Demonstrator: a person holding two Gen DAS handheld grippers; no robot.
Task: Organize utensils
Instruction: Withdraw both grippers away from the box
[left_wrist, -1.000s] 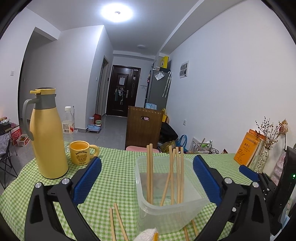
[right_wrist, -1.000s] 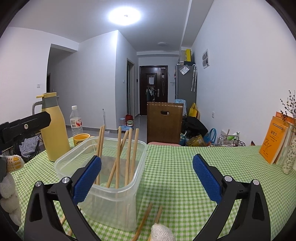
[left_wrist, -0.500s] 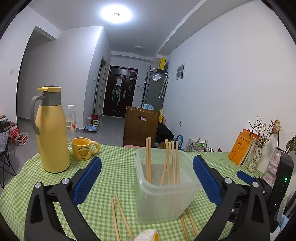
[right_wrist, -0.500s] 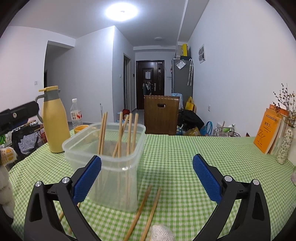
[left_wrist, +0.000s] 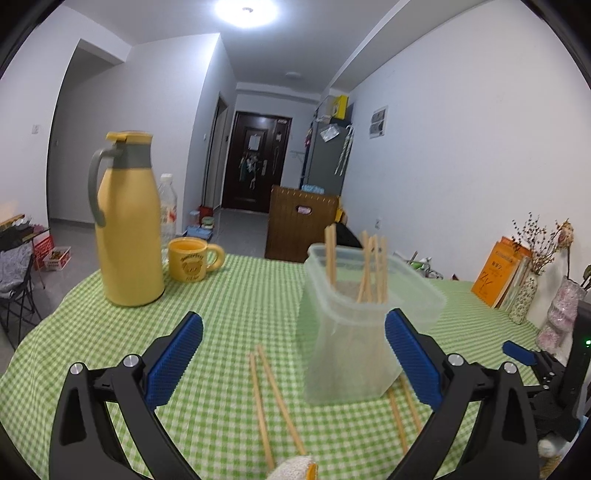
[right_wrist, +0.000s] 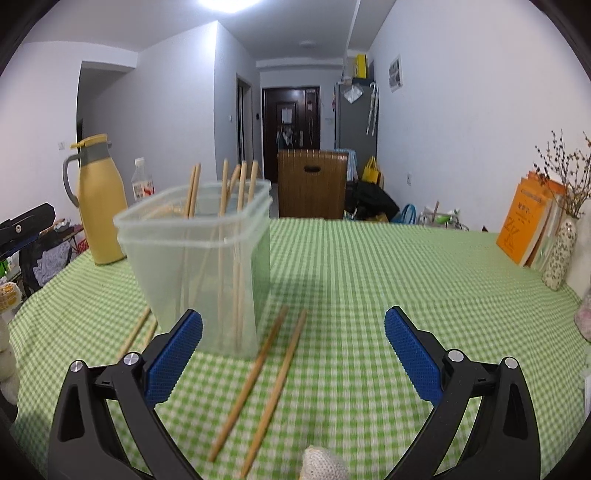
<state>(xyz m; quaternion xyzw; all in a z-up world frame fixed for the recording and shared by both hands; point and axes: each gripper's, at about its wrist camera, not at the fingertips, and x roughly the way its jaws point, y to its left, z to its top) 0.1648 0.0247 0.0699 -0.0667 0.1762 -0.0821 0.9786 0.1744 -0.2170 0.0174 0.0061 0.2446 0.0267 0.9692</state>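
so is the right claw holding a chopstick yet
No, the right claw is open and empty, with two loose chopsticks lying flat on the green checked cloth below it, beside the clear container.

The left gripper (left_wrist: 293, 356) is held level and low, its jaws spread wide with nothing between the blue pads (left_wrist: 173, 360). The right gripper (right_wrist: 293, 356) sits likewise, jaws wide apart and empty, blue pads (right_wrist: 413, 360) facing inward. Both point forward, side by side.
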